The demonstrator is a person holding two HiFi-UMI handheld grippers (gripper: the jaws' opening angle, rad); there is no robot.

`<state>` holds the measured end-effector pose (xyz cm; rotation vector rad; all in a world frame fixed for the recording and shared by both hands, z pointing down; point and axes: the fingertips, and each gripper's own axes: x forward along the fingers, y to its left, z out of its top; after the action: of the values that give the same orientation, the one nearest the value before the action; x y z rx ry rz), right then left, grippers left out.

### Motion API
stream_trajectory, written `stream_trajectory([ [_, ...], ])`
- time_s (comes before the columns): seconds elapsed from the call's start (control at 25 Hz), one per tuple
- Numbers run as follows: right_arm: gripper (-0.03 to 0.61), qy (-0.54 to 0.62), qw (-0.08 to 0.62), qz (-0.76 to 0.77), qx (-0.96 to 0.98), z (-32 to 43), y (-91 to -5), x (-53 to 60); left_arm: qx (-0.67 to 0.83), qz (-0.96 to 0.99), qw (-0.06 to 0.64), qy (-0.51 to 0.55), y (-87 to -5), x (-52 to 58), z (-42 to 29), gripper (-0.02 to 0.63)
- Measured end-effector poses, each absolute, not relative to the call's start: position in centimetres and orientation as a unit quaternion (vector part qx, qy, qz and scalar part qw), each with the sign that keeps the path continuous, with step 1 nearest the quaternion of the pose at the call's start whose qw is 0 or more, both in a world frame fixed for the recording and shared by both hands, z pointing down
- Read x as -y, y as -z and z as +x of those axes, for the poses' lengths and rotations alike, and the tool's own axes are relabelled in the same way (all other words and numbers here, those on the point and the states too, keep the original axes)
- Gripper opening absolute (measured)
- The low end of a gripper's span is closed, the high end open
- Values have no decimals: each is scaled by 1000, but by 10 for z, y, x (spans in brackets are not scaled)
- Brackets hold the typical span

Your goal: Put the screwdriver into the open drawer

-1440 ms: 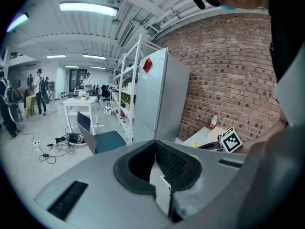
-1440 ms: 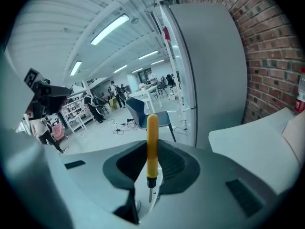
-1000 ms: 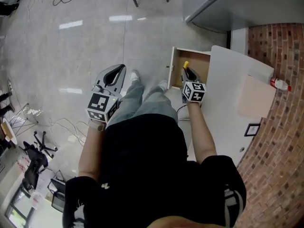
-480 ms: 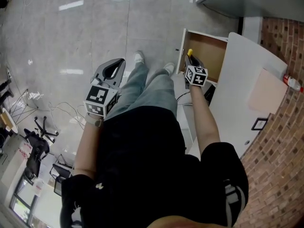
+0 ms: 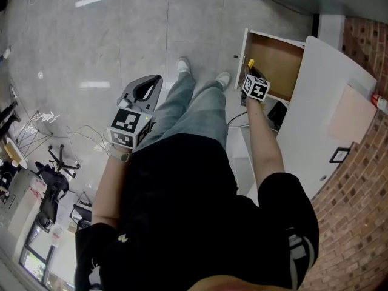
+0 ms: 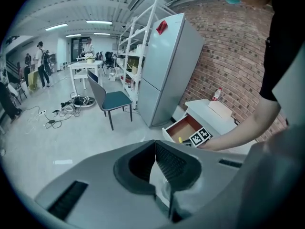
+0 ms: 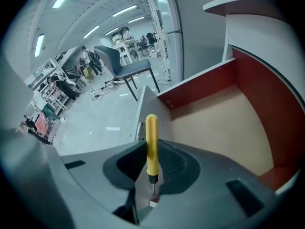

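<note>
Clamping one screwdriver (image 7: 151,140), the right hand-held gripper (image 5: 251,73) hangs at one open drawer (image 7: 200,87).

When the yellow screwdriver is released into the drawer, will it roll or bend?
The screwdriver looks stiff: it stands straight from the right gripper. Its handle seems round and smooth, so it may roll on the flat floor of the drawer. Slim, so probably light.

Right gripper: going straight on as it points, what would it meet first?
Probably the front panel of the open drawer; the screwdriver clamped in the right gripper would touch first. Depth unclear.
</note>
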<state>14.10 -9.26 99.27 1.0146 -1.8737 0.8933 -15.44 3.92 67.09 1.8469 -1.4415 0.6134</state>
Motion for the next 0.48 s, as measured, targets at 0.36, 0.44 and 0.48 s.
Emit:
stream_trajectory([
  [0.36, 78, -362, 437, 398, 721, 149, -1026, 90, 540, 710, 374, -256, -694, -44, -160, 5],
  [0.44, 78, -364, 440, 397, 718, 149, -1030, 91, 537, 708, 378, -259, -699, -46, -161, 5],
  [0.48, 78, -365, 443, 397, 716, 149, -1032, 91, 536, 707, 380, -261, -701, -46, -162, 5],
])
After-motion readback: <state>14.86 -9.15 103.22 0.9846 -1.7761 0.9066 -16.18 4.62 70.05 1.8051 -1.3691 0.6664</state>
